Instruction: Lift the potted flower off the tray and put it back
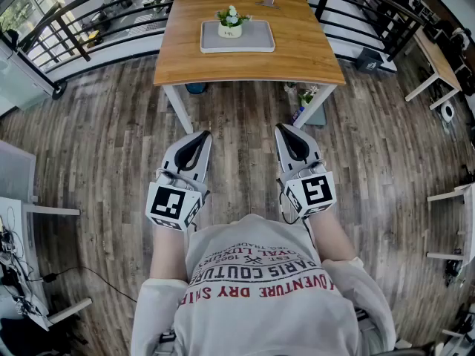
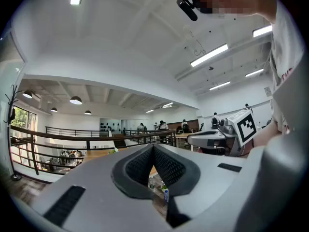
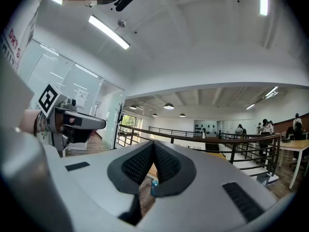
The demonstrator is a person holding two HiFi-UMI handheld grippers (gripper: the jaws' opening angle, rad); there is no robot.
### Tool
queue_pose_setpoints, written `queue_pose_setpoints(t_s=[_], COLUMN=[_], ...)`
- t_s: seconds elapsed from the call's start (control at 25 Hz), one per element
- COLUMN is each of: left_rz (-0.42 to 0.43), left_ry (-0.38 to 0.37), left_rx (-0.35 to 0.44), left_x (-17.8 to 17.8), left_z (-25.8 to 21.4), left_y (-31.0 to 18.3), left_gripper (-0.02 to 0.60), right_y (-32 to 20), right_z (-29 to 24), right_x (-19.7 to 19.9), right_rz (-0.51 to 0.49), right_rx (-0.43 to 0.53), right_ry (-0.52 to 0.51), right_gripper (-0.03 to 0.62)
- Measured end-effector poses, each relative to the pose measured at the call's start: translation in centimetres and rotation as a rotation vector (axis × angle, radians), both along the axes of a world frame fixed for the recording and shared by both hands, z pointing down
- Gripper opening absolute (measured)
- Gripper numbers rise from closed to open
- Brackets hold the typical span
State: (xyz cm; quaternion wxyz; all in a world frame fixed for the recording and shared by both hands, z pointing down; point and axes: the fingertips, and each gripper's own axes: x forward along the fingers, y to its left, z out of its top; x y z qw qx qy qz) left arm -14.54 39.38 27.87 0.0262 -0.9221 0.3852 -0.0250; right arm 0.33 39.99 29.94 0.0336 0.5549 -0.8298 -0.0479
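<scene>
Head view is showing you holding the left gripper (image 1: 202, 136) and right gripper (image 1: 283, 130) level by your body, both clenched on nothing. The potted flower (image 1: 230, 22) is standing upright on the tray (image 1: 256, 43) on the counter (image 1: 297, 58), well ahead of both grippers, sitting between their lines and slightly nearer the left one.
</scene>
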Motion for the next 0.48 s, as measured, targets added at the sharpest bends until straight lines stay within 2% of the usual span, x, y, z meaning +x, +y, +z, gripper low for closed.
queue_pose_setpoints(t_s=[0.48], left_rz=[0.019], left_ry=[0.015], left_rx=[-0.008], left_x=[-0.54], left_z=[0.22], left_y=[-0.58], left_gripper=[0.012], right_y=[-0.36], right_z=[0.52], right_x=[-0.42], right_rz=[0.013], right_rx=[-0.026], right_ry=[-0.005], right_gripper=[0.026])
